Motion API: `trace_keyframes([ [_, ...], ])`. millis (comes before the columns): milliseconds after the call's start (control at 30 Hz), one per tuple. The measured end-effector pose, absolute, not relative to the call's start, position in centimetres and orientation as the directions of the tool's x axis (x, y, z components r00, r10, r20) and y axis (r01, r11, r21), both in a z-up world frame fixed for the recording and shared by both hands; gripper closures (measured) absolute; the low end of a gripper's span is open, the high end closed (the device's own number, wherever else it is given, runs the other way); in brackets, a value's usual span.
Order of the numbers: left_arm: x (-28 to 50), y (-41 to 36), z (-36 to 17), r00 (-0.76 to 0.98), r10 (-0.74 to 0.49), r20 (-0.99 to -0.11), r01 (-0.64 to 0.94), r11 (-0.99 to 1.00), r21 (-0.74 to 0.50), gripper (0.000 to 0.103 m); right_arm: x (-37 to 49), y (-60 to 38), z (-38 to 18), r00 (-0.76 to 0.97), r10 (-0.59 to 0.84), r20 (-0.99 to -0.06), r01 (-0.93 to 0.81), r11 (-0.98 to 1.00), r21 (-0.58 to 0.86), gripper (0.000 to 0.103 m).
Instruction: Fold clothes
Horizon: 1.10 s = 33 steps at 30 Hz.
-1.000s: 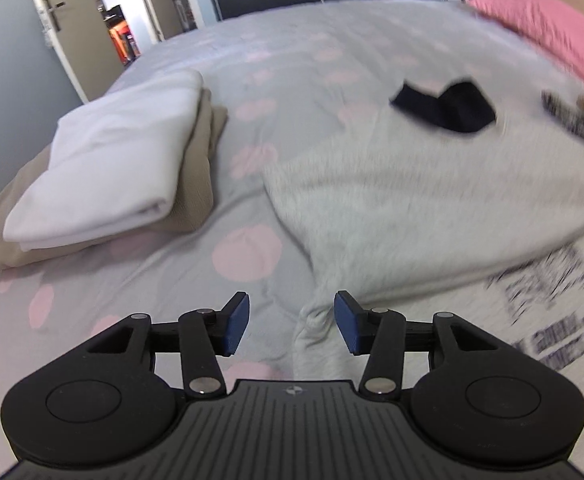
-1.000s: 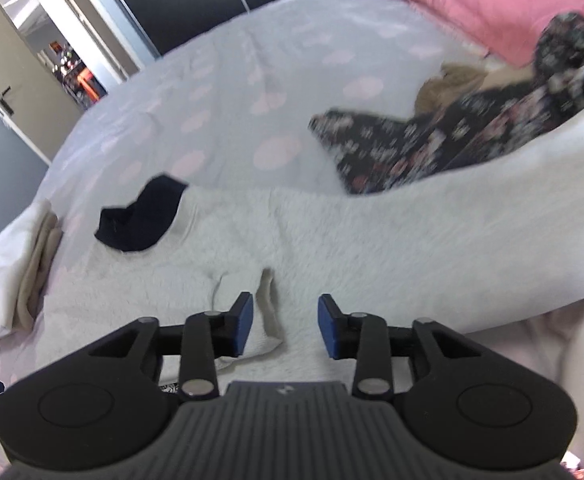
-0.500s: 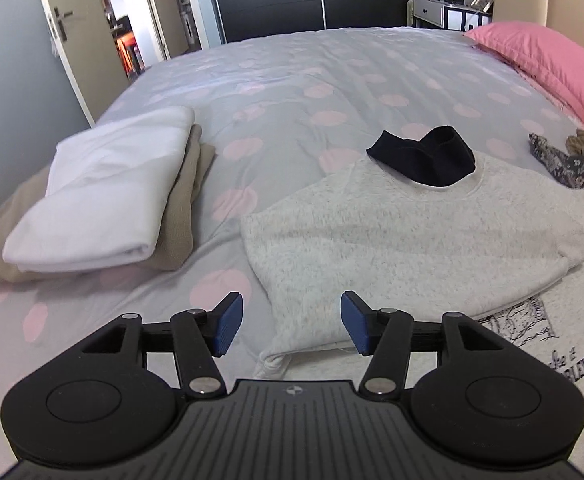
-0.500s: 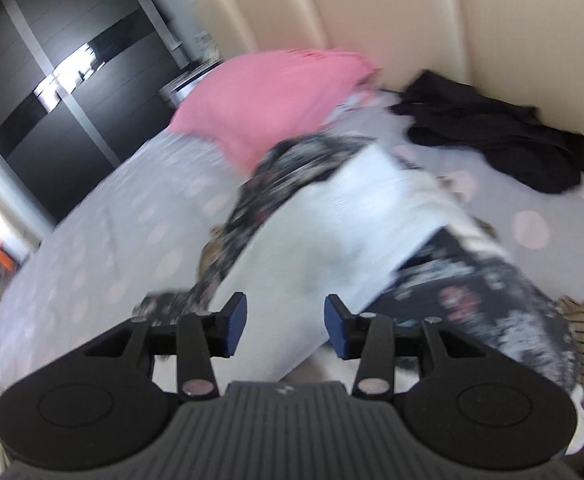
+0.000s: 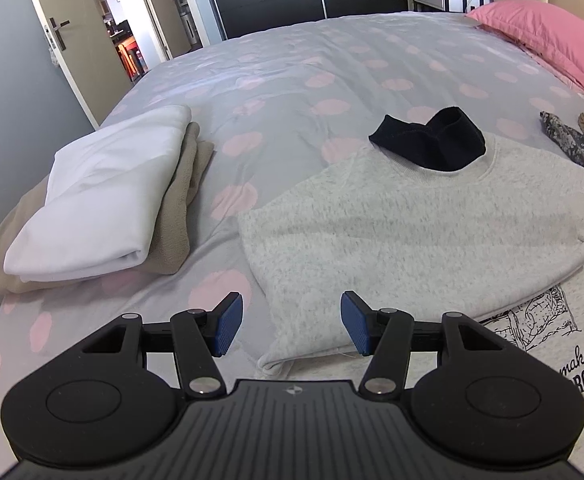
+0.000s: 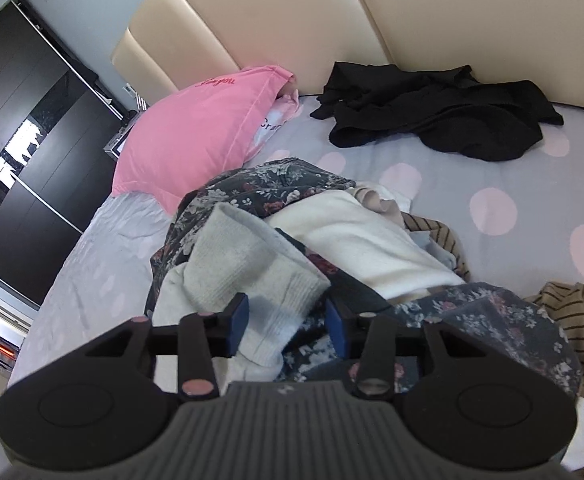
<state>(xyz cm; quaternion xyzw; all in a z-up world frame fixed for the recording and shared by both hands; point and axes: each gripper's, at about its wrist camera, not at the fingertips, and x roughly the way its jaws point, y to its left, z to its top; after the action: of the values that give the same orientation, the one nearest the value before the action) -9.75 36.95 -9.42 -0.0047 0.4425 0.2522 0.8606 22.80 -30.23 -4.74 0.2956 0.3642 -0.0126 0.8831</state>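
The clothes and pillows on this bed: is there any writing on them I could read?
"make it" above "PROBLEM", cut at the frame edge: grey printed sweatshirt, beside a drawing.
Red script, perhaps "for you", too blurred to be sure: pink pillow.
"Gra", the rest hidden: white pillowcase under it.

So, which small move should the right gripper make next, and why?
Probably close the right gripper on the sleeve. Its jaws are open, with the grey ribbed cuff lying between them over the floral garment, so closing should catch it for the next fold.
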Motion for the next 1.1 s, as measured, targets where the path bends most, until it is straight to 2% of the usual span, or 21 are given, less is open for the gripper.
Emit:
trace_keyframes([
  [33, -9.7, 36.9, -9.5, 0.482, 0.428, -0.765, -0.434, 0.874, 0.216, 0.051, 22.8, -30.0, -4.5, 0.737, 0.193, -0.648, 0.230, 0.829, 0.509, 0.087],
  [100, -9.6, 36.8, -9.4, 0.485, 0.424, -0.764, -0.428, 0.878, 0.216, 0.050, 22.6, -29.4, -3.7, 0.747, 0.186, -0.638, 0.214, 0.841, 0.496, 0.092],
  [300, -9.9, 37.0, -8.4, 0.513, 0.419, -0.749, -0.438, 0.878, 0.191, 0.051, 20.9, -25.4, 1.9, 0.805, 0.246, -0.540, 0.064, 0.869, 0.491, 0.093],
  [567, -11.7, 37.7, -6.8, 0.553, 0.410, -0.725, -0.454, 0.878, 0.151, 0.051, 17.4, -12.2, 11.2, 0.790, 0.478, -0.383, -0.280, 0.838, 0.469, 0.093],
  [667, -12.8, 38.3, -6.5, 0.560, 0.412, -0.719, -0.470, 0.872, 0.133, 0.051, 15.5, -5.9, 13.6, 0.744, 0.567, -0.354, -0.398, 0.801, 0.447, 0.093],
  [867, -15.2, 40.3, -6.3, 0.566, 0.405, -0.717, -0.504, 0.859, 0.088, 0.050, 11.6, 7.2, 15.1, 0.618, 0.707, -0.344, -0.581, 0.705, 0.407, 0.093],
  [1100, -17.4, 42.6, -7.7, 0.537, 0.413, -0.735, -0.530, 0.844, 0.086, 0.050, 7.8, 20.2, 11.0, 0.435, 0.793, -0.426, -0.692, 0.598, 0.406, 0.093],
])
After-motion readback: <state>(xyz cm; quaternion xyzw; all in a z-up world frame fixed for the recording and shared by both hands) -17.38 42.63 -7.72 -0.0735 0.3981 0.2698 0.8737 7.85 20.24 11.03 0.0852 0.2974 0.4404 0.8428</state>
